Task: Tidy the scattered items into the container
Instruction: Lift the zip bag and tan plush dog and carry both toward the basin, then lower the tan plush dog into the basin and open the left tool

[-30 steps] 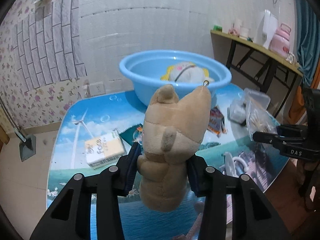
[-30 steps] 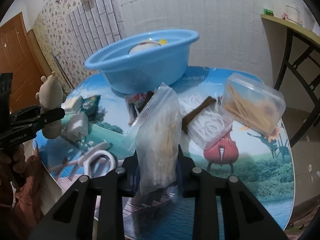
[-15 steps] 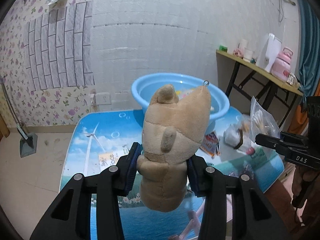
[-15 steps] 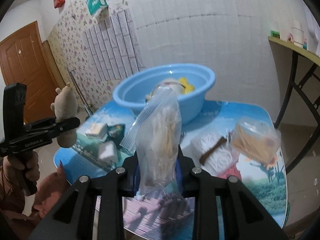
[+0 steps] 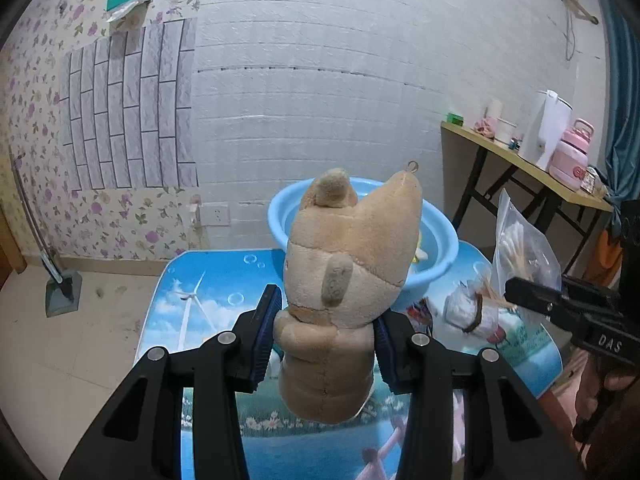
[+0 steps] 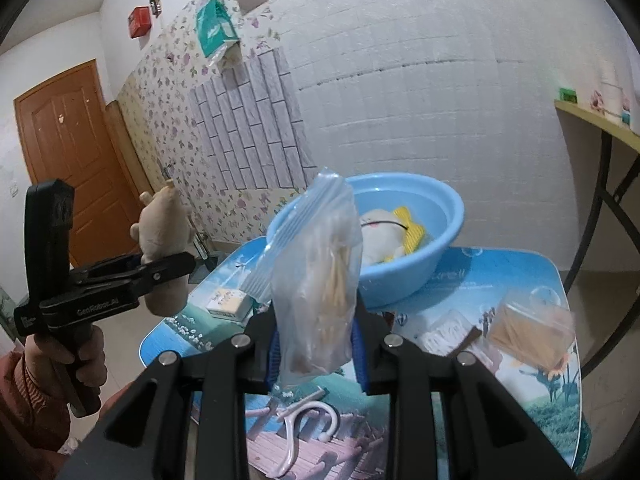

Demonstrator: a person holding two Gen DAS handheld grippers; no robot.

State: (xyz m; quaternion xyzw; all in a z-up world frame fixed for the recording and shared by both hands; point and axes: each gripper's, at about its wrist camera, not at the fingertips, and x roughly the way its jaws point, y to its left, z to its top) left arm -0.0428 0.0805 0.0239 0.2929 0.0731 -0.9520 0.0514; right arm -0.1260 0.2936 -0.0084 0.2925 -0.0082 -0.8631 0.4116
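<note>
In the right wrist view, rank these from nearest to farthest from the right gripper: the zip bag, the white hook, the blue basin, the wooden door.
1. Zip bag: clamped in the right gripper.
2. White hook: on the table just below the fingers.
3. Blue basin: ahead, at the table's far end.
4. Wooden door: far left, across the room.

basin point(image 6: 448, 216) mouth: open above | inside: white plush point(image 6: 380, 236) | approach: table clutter below

Both grippers risen above table point(image 6: 520, 276): basin point(image 6: 436, 240) now lower centre of frame, smaller; plush toy point(image 5: 344, 280) and zip bag point(image 6: 320, 280) lifted along, more wall visible.
</note>
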